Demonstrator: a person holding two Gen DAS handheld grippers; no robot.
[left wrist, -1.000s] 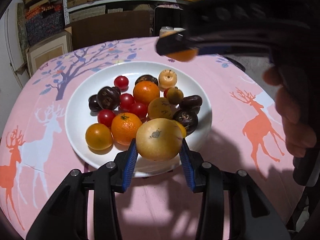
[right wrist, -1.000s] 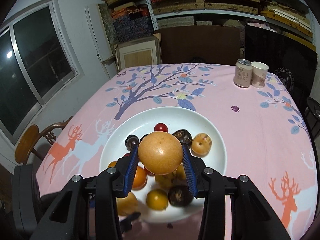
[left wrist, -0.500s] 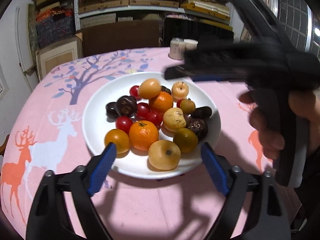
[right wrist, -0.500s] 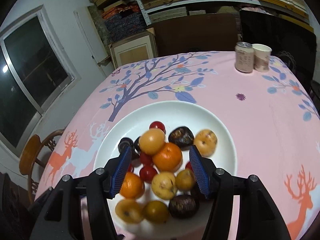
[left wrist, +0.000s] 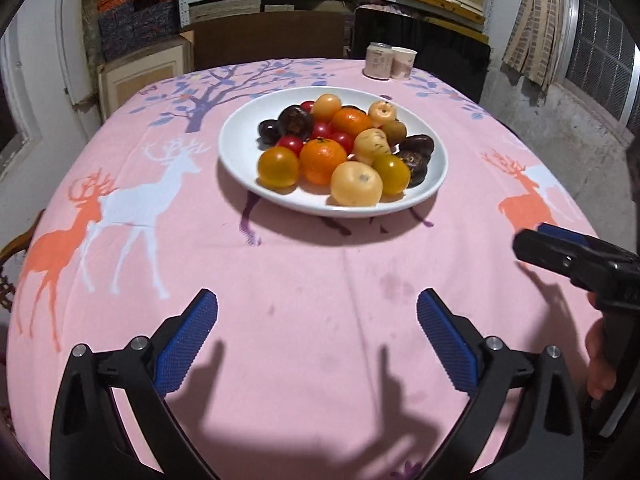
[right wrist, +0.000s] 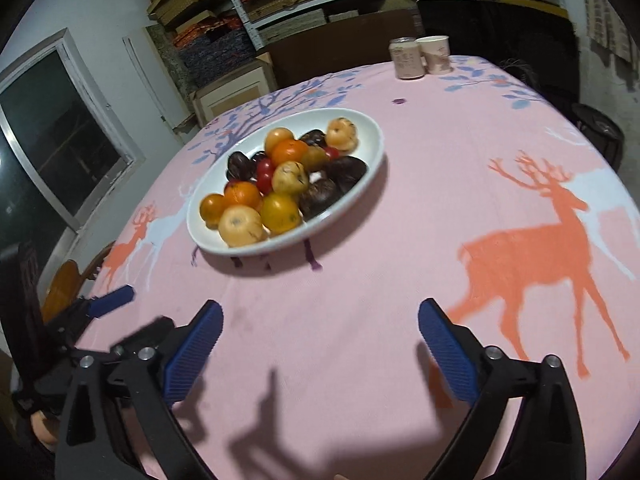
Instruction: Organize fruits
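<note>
Both tongs, left (left wrist: 317, 344) and right (right wrist: 320, 350), are opening with nothing between them; every fruit sits on the plate (left wrist: 240, 148), so keep them clear of its rim.

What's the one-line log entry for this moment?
left gripper: opening, nothing between | right gripper: opening, nothing between | fruits: all on white plate

A round white ceramic plate (left wrist: 236, 152) carries orange, yellow, red and dark purple-brown round fruits (left wrist: 322, 160). Under the plate lies a pink cloth tablecloth (left wrist: 304, 280) printed with orange and white deer and a purple, blue-leaved tree. Nearer than the plate, black gripper fingers bear ribbed blue pads (left wrist: 186, 344).
</note>
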